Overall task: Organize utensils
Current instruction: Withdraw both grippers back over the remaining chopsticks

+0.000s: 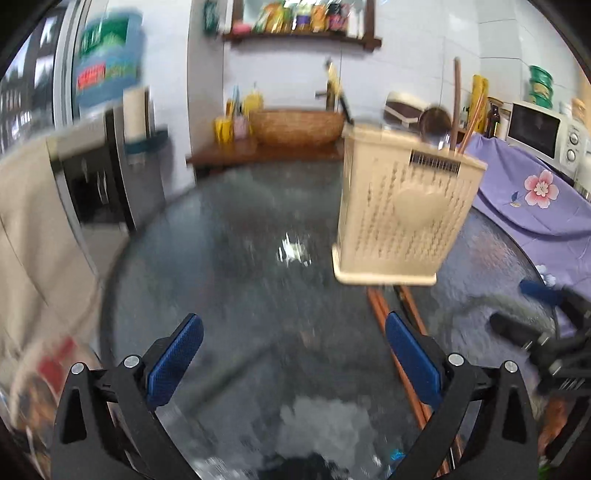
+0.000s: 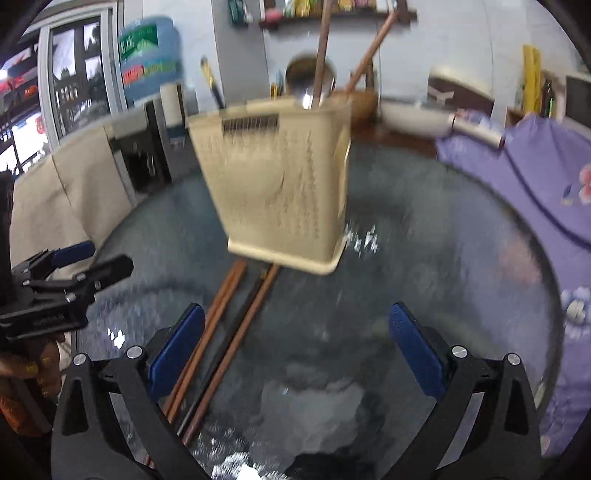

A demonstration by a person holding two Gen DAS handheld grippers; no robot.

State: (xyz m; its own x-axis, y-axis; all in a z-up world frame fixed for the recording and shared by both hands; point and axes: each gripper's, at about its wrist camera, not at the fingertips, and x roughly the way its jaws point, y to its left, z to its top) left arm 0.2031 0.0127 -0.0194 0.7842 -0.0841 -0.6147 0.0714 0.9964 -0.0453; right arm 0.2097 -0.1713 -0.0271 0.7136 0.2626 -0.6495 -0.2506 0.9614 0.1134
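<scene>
We find left gripper (image 1: 293,354) wide open, empty | right gripper (image 2: 297,345) likewise | chopsticks (image 2: 225,332) flat on table (image 2: 443,258) beside holder (image 2: 280,188).

Daylit, heavy motion blur, fisheye-warped edges, glare on glass table (image 1: 291,254).

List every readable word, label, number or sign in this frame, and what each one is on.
None can be read.
Water jug: green and red label bands with print, blurred past reading.
Shelf packages: colourful print, too blurred.
Left gripper body, in the right wrist view: small pale marking, too small to read.
Utensil holder: a slotted panel, no legible text.
</scene>
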